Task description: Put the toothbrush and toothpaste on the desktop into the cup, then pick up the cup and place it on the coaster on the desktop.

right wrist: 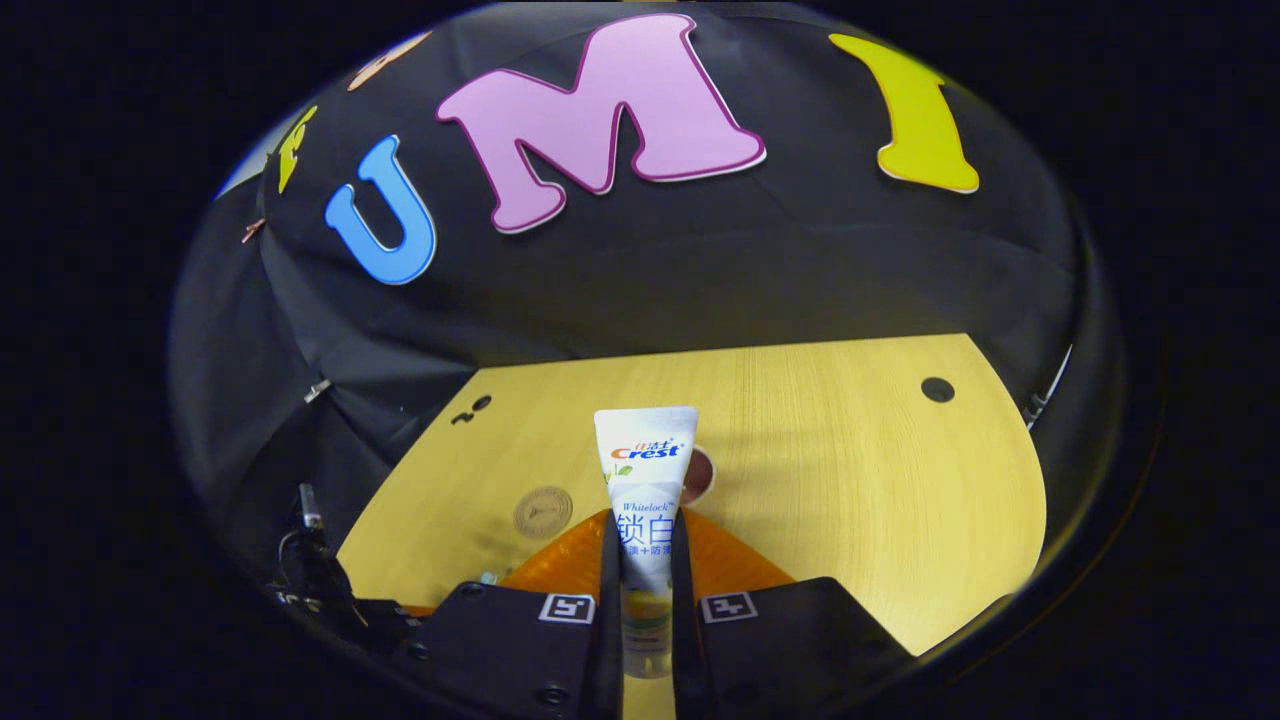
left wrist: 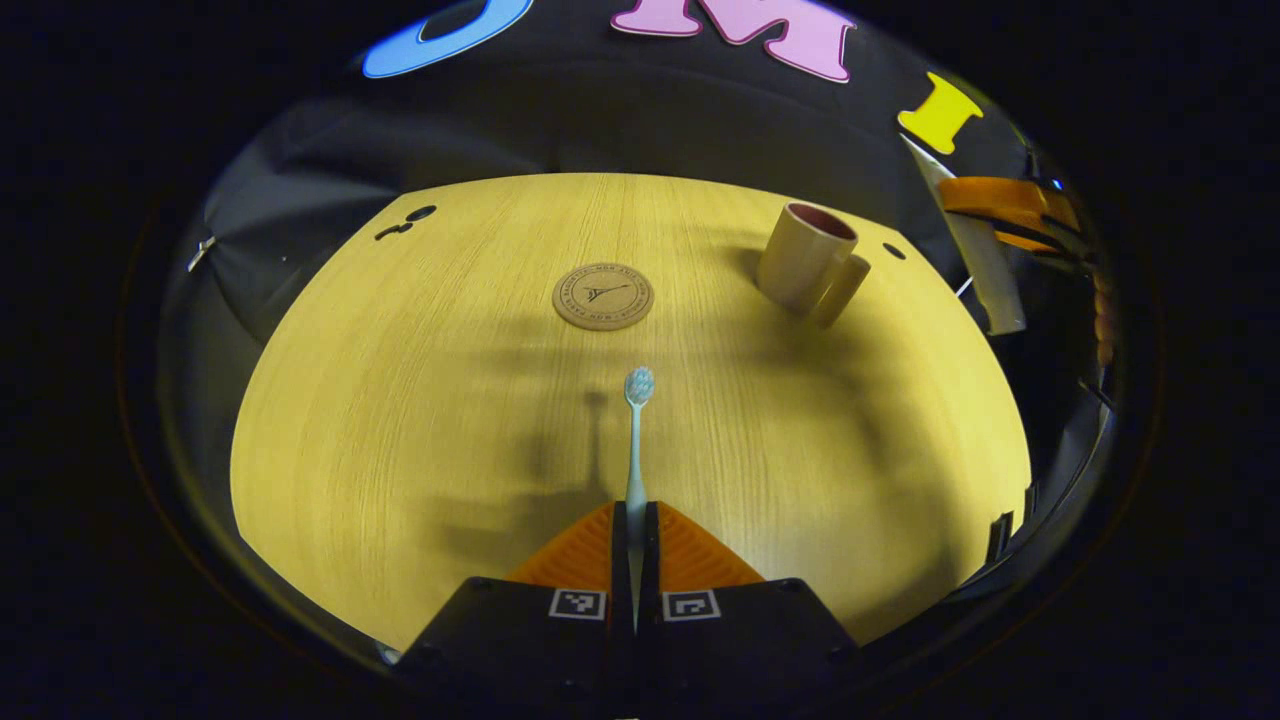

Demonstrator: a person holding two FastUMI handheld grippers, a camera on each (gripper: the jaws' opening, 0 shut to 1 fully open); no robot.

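Now, the scene line by line:

Left gripper: its two orange fingers stand close together and both press on the handle of the toothbrush, so it holds it.

Toothbrush: pale blue, it points straight forward from the left gripper, bristle head at the far end, lifted above the counter; its shadow falls on the wood just to the left.

Right gripper: its fingers are narrow and clamp the toothpaste from both sides.

Toothpaste: a white tube, held upright between the fingers of the right gripper, the flat crimped end up, above the counter.

Cup: beige outside and dark red inside, with a handle on the near right side; it stands upright on the far right part of the counter. In the right gripper view its rim shows just behind the tube.

Coaster: round, brown, with a printed emblem; it lies flat near the middle of the counter, well apart from the cup, to its left.

Counter: light wood with a curved edge and small dark holes near the far corners.
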